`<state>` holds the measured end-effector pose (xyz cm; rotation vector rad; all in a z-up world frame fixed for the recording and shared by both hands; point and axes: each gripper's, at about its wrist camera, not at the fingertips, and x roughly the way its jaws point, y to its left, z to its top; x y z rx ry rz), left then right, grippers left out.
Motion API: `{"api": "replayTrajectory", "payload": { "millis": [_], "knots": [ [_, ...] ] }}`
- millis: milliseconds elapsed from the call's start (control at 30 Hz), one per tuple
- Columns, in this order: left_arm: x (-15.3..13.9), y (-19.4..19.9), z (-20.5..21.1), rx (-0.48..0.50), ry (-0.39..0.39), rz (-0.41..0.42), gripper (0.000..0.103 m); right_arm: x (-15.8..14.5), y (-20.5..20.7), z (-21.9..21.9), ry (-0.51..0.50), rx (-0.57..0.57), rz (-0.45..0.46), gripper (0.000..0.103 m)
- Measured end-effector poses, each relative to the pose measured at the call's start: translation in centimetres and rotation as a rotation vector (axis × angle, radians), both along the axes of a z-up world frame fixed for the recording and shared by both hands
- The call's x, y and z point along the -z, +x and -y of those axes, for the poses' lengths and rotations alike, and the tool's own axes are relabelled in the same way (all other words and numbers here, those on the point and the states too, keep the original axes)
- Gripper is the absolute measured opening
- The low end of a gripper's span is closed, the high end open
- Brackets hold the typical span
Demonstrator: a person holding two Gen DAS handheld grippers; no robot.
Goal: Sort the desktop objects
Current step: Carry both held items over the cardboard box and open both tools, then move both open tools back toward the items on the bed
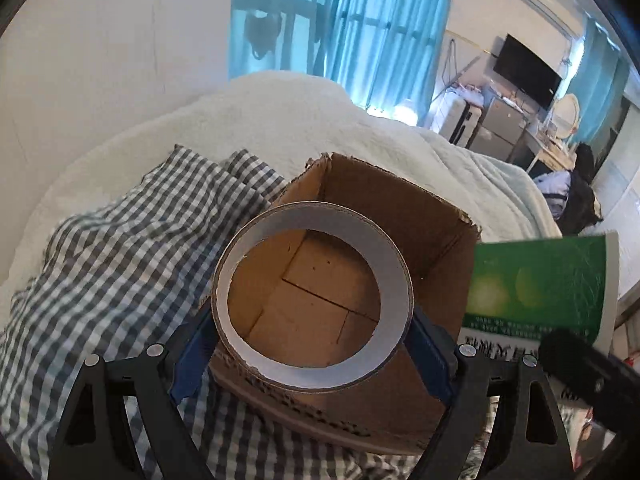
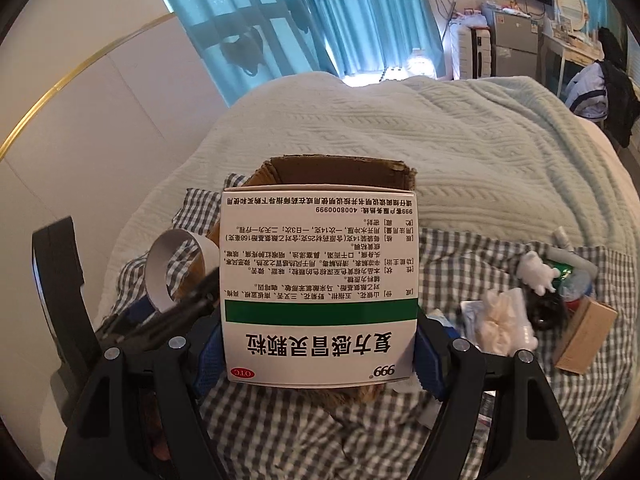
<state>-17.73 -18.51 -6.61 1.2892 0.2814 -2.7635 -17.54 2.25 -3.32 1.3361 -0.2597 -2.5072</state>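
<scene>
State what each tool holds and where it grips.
Left tool clamps the tape roll across its outer sides, above the cardboard box. Right tool clamps the medicine box by its two side edges.

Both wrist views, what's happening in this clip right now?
A person is sorting clutter off a bed with two handheld grippers. The left gripper is shut on a tape roll, held above the open cardboard box, which looks empty. The right gripper is shut on a medicine box, also held over the cardboard box. More items, among them a white figurine and a small carton, lie on the checkered cloth.
</scene>
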Motion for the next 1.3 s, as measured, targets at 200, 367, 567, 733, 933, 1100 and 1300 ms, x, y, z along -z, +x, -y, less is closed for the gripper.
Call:
{"api": "replayTrajectory", "payload": {
  "millis": [200, 367, 567, 733, 933, 1100, 1300],
  "knots": [
    [0.7, -0.8, -0.1, 0.006, 0.006, 0.014, 0.097, 0.7, -1.9, -0.9, -0.081, 0.032, 0.020, 0.094],
    [0.5, -0.7, 0.3, -0.033, 0.026, 0.021, 0.103, 0.6, -2.0, -1.9, -0.091, 0.063, 0.021, 0.098],
    [-0.7, 0.6, 0.0, -0.040, 0.027, 0.032, 0.103, -0.3, -0.2, -5.4, -0.055, 0.102, 0.012, 0.098],
    [-2.1, 2.5, -1.8, -0.036, 0.040, 0.022, 0.103, -1.0, 2.3, -11.0, 0.005, 0.178, -0.014, 0.098],
    [-3.4, 5.1, -6.5, 0.032, 0.061, 0.000, 0.103, -0.4, 4.9, -19.2, 0.064, 0.322, 0.010, 0.098],
    [-4.4, 6.8, -12.3, 0.174, -0.018, -0.053, 0.103, 0.2, 6.2, -23.5, 0.125, 0.376, 0.011, 0.098],
    [-3.0, 8.8, -18.8, 0.351, -0.095, -0.064, 0.103, 2.3, 6.0, -25.8, 0.133, 0.406, 0.041, 0.098]
  ]
}}
